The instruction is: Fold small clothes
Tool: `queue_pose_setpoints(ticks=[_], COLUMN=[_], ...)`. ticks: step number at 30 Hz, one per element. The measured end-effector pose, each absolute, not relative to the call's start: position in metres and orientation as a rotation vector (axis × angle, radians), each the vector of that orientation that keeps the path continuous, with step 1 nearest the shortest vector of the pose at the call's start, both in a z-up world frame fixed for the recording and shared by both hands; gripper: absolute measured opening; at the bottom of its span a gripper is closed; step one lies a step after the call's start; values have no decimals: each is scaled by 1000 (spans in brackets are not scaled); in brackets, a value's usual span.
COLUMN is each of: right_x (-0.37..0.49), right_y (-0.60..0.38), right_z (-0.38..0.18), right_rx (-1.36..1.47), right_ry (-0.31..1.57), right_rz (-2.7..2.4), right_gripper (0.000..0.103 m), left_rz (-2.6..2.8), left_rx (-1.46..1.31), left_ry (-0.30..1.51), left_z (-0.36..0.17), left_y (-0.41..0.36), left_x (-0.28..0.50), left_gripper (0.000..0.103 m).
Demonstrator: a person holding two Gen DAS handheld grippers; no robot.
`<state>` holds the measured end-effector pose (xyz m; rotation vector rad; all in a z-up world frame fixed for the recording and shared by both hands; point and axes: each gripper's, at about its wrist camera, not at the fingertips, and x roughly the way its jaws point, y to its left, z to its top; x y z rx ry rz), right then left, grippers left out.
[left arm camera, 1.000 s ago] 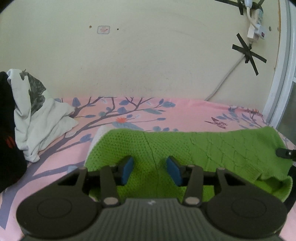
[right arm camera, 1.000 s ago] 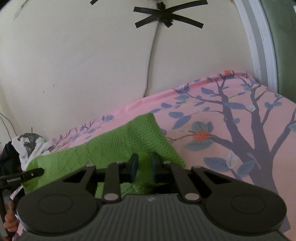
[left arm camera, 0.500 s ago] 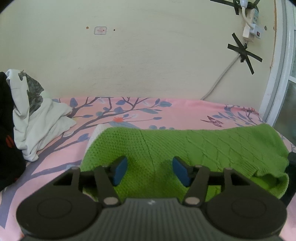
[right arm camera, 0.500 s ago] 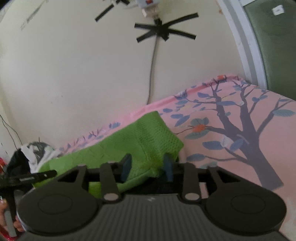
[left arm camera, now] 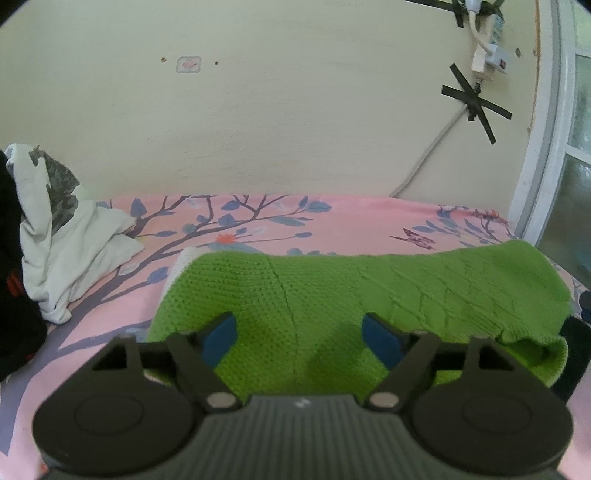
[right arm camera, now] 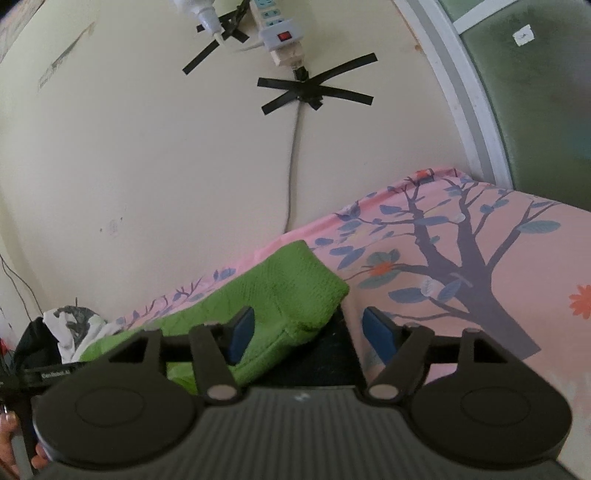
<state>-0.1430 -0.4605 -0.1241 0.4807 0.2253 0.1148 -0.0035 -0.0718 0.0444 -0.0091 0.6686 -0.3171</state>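
Observation:
A green knitted garment (left arm camera: 354, 291) lies folded lengthwise across the pink tree-print sheet (left arm camera: 362, 225). My left gripper (left arm camera: 300, 338) hovers over its left part, jaws opening wide; the knit lies below and between them, and the blue pads do not press it. In the right wrist view the garment's right end (right arm camera: 291, 291) lies folded with a doubled edge. My right gripper (right arm camera: 308, 334) is at that end, jaws opening; its left pad is beside the knit and its right pad is over the bare sheet (right arm camera: 480, 280). Nothing is gripped.
A crumpled white and grey cloth (left arm camera: 62, 236) and a black garment (left arm camera: 14, 295) are piled at the left of the bed. The wall (left arm camera: 295, 110) runs along the far edge, with a taped cable (right arm camera: 293, 155) and power strip (right arm camera: 279, 33). A window frame (right arm camera: 472, 103) stands at right.
Both grippers have opened and let go of the green knit. The right gripper drew back from the garment's end, which now lies flat on the sheet. The left hand stayed put.

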Motion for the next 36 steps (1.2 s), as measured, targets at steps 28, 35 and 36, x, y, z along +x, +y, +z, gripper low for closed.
queue_pose_setpoints(ticks=[28, 35, 36], right_x=[-107, -108, -108], right_y=[-482, -472, -472], right_z=[-131, -131, -132], right_rx=[627, 566, 562], right_ry=[382, 372, 375], right_rz=[159, 153, 164], right_gripper=[90, 91, 93], left_rz=[-316, -316, -322], left_rx=[23, 50, 56], left_ry=[679, 680, 681], left_z=[42, 42, 42], left_y=[-78, -82, -83], left_x=[-6, -9, -10], left_gripper=[91, 100, 102])
